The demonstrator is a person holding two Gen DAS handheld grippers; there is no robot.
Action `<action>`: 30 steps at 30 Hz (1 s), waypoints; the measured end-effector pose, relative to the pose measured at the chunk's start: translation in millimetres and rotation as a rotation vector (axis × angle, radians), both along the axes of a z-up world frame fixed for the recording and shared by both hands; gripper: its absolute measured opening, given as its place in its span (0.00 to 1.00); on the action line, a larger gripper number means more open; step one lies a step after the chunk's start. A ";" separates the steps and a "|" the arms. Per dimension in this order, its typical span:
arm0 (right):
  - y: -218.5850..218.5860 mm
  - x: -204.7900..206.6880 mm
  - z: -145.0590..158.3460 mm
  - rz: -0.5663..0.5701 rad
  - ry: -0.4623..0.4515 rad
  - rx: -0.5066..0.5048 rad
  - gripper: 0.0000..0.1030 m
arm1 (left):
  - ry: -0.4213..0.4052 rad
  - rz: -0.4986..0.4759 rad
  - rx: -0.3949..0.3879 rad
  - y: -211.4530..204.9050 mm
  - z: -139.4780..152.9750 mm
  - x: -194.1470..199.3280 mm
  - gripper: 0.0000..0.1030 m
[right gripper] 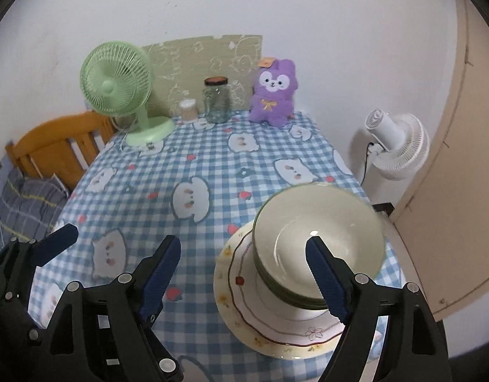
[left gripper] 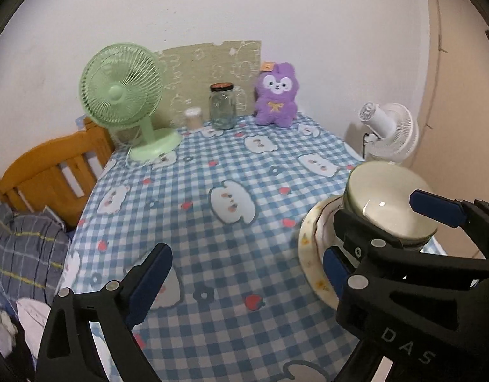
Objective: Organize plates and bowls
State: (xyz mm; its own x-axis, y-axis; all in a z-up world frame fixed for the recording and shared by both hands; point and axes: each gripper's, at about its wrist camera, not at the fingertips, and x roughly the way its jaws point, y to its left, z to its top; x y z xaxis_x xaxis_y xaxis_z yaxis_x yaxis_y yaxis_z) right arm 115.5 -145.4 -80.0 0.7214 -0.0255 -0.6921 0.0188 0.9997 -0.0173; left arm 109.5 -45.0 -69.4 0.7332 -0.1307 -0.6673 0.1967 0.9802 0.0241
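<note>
A stack of cream bowls with green rims (right gripper: 317, 238) sits on a floral plate (right gripper: 244, 308) at the near right of the checked tablecloth (right gripper: 187, 165). My right gripper (right gripper: 242, 239) stands open above the plate's left side. Its right pad (right gripper: 325, 281) hangs over the top bowl and nothing is between the fingers. My left gripper (left gripper: 246, 250) is open over bare cloth, left of the plate (left gripper: 311, 248) and bowls (left gripper: 391, 203). One of its pads (right gripper: 56, 241) shows at the left of the right wrist view. The right gripper (left gripper: 375, 205) shows over the bowls in the left wrist view.
Along the back wall stand a green fan (right gripper: 117, 79), a small tub (right gripper: 187, 108), a glass jar (right gripper: 216, 102) and a purple plush toy (right gripper: 273, 92). A white fan (right gripper: 397, 140) and a door (right gripper: 461, 159) are to the right. A wooden bed frame (right gripper: 53, 146) is to the left.
</note>
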 end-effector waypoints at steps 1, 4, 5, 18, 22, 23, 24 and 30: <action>-0.4 -3.5 -4.6 0.008 -0.014 0.003 0.81 | -0.007 0.011 -0.003 0.6 -4.7 -3.2 0.94; 0.4 -15.7 -11.1 0.037 -0.056 -0.001 0.81 | -0.047 0.046 0.001 2.1 -11.2 -17.3 0.94; 0.4 -19.7 -11.6 0.039 -0.068 -0.005 0.81 | -0.057 0.058 -0.002 3.4 -11.7 -22.0 0.94; -25.5 -90.3 10.5 0.015 -0.117 0.033 0.82 | -0.087 0.149 -0.029 9.5 10.1 -90.2 0.97; -33.2 -114.3 21.0 0.009 -0.155 0.041 0.82 | -0.127 0.159 -0.037 9.2 18.7 -110.3 0.99; -34.4 -118.5 22.9 0.006 -0.164 0.041 0.82 | -0.142 0.165 -0.039 9.3 21.2 -115.6 0.99; -34.2 -123.2 25.6 0.004 -0.176 0.037 0.83 | -0.154 0.167 -0.041 9.4 23.5 -119.8 1.00; -32.9 -140.7 36.0 0.000 -0.229 0.020 0.85 | -0.187 0.156 -0.050 13.7 32.4 -132.8 1.00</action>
